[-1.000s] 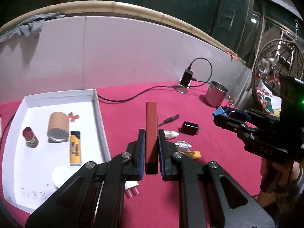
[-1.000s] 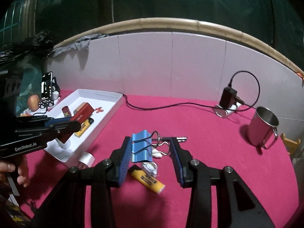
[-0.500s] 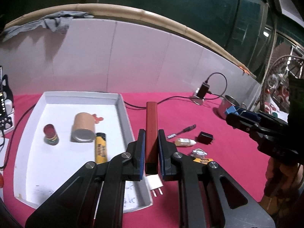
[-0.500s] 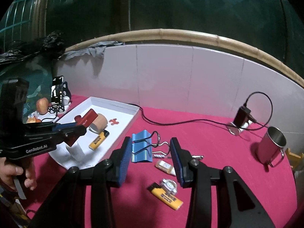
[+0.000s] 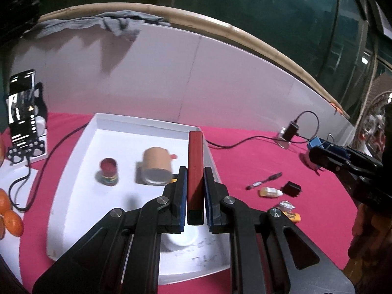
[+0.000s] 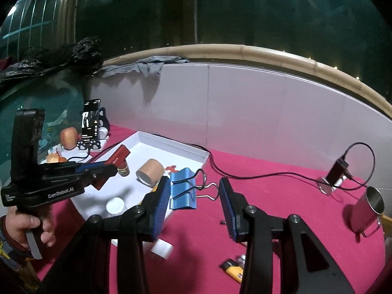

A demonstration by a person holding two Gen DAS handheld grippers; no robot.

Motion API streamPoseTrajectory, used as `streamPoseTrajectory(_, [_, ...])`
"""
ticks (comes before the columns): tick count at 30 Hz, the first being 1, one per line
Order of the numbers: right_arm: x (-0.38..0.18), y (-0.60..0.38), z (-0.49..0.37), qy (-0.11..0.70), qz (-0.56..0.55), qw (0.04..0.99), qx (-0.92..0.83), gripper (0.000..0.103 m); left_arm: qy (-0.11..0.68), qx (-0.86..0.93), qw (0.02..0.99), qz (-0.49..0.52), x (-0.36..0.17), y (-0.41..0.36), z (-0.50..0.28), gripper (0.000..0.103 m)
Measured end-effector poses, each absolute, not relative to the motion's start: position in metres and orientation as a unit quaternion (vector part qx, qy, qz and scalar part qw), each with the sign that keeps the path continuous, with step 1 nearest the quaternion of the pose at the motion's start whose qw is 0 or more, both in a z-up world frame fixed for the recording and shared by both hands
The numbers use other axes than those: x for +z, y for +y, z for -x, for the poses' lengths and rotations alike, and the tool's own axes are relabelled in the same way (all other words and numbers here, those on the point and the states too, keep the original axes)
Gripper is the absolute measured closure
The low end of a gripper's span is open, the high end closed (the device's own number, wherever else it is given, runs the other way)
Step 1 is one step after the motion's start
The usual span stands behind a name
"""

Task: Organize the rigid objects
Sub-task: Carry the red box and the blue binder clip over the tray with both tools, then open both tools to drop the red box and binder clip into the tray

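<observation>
My left gripper (image 5: 193, 191) is shut on a long dark-red box (image 5: 195, 169), held above the right part of the white tray (image 5: 80, 161). It also shows in the right wrist view (image 6: 115, 161). My right gripper (image 6: 196, 196) is shut on a blue binder clip (image 6: 182, 191), gripped across its wire handles, near the tray's right edge (image 6: 196, 150). In the tray lie a tan tape roll (image 5: 155, 166), a small red-capped bottle (image 5: 108, 171) and a white cap (image 6: 115, 205).
On the red cloth lie a pen (image 5: 264, 180), a small white bottle (image 5: 270, 191), a black plug (image 5: 291, 188), a yellow lighter (image 6: 232, 270) and a white roll (image 6: 161, 247). A steel mug (image 6: 367, 209), charger (image 6: 338, 169), phone stand (image 5: 23, 115) and oranges (image 5: 12, 220) stand around.
Both grippers have moved left toward the tray with their loads. The red box is now over the tray's right part; the clip has come up to the tray's edge.
</observation>
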State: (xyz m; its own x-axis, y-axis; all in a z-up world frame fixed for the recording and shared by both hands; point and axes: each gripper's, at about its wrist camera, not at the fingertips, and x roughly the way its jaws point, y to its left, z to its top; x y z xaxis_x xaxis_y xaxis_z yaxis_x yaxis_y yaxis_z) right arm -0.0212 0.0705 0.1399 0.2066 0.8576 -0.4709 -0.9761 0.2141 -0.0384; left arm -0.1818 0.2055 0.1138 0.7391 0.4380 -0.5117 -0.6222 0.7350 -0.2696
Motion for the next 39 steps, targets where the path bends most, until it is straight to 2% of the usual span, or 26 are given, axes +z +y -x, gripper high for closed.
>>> streamPoseTrajectory(22, [0.128, 0.147, 0.043, 0.212, 0.181, 0.723, 0.632, 0.063, 0.234, 0.365, 0.867, 0.246, 0.082, 0.262, 0.225, 0.091])
streamPoseTrajectory(35, [0.114, 0.190, 0.037, 0.252, 0.166, 0.715, 0.630, 0.063, 0.274, 0.367, 0.856, 0.241, 0.070, 0.294, 0.203, 0.091])
streamPoseTrajectory(39, [0.109, 0.202, 0.035, 0.263, 0.160, 0.716, 0.626, 0.063, 0.282, 0.342, 0.852, 0.279, 0.064, 0.309, 0.199, 0.091])
